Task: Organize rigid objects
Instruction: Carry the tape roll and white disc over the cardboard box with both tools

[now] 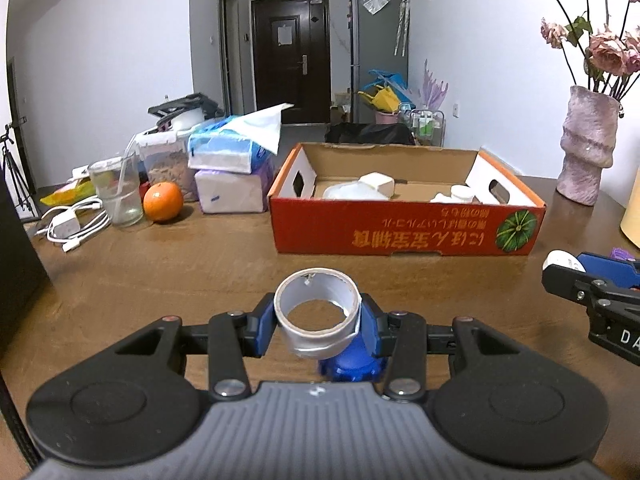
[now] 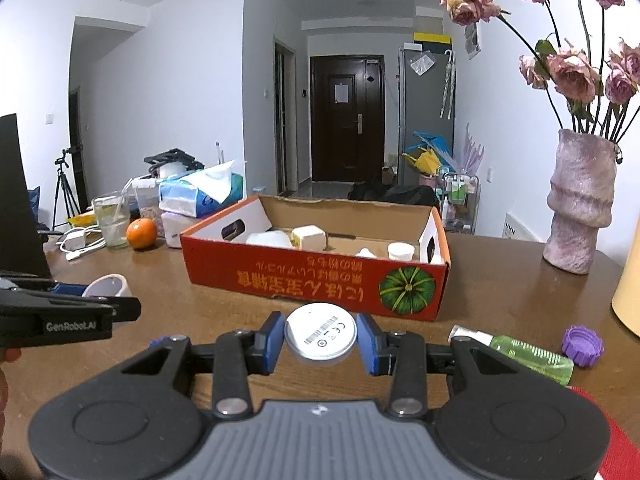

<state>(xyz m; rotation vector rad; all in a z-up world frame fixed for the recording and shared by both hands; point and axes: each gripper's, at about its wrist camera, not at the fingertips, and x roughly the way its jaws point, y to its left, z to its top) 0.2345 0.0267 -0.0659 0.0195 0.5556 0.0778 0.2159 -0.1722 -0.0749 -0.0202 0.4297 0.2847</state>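
Note:
My left gripper (image 1: 318, 322) is shut on a roll of grey tape (image 1: 318, 312), held above the wooden table (image 1: 160, 280), with a blue ridged cap (image 1: 350, 364) below it. The tape also shows in the right wrist view (image 2: 108, 285). My right gripper (image 2: 321, 338) is shut on a white round disc (image 2: 321, 334) with a barcode label. The red cardboard box (image 1: 404, 226) stands ahead of both grippers, open-topped, with white containers (image 1: 370, 188) inside; it also shows in the right wrist view (image 2: 316, 280).
On the left stand a glass with a straw (image 1: 118, 194), an orange (image 1: 163, 202), tissue packs (image 1: 232, 164) and white cables (image 1: 72, 228). A pink vase with dried roses (image 2: 580, 204) stands at right. A green tube (image 2: 528, 356) and purple cap (image 2: 582, 346) lie by my right gripper.

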